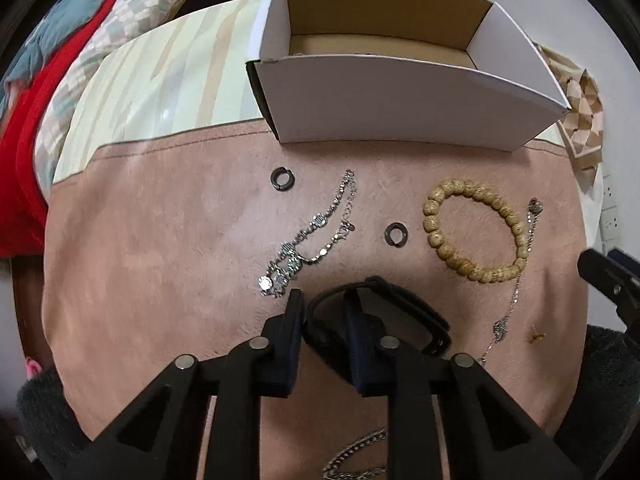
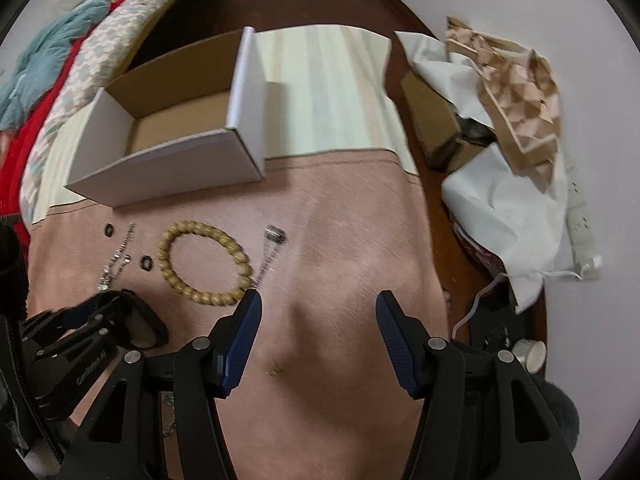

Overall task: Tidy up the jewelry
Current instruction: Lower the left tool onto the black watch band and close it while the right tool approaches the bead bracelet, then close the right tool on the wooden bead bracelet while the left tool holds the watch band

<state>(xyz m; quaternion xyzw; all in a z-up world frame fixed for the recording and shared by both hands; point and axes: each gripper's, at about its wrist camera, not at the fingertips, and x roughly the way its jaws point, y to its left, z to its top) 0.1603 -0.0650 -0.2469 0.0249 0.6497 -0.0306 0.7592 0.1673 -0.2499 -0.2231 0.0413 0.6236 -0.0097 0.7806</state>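
Observation:
On the pink cloth (image 1: 140,240) lie a silver charm bracelet (image 1: 308,240), two dark rings (image 1: 282,179) (image 1: 395,234), a tan bead bracelet (image 1: 476,232) and a thin silver chain (image 1: 516,280). My left gripper (image 1: 323,300) is shut on a black band (image 1: 400,312), one side of it pinched between the jaws. An open white box (image 1: 400,96) stands behind the jewelry. My right gripper (image 2: 318,300) is open and empty above bare cloth, right of the bead bracelet (image 2: 204,264). The left gripper (image 2: 92,320) and the box (image 2: 168,168) also show in the right wrist view.
Another silver chain (image 1: 356,456) lies on the cloth under the left gripper. A striped mat (image 2: 328,88) lies behind the cloth. Bedding (image 1: 60,60) is at the left. White paper (image 2: 500,208), a patterned box (image 2: 516,92) and a power strip (image 2: 580,216) crowd the right.

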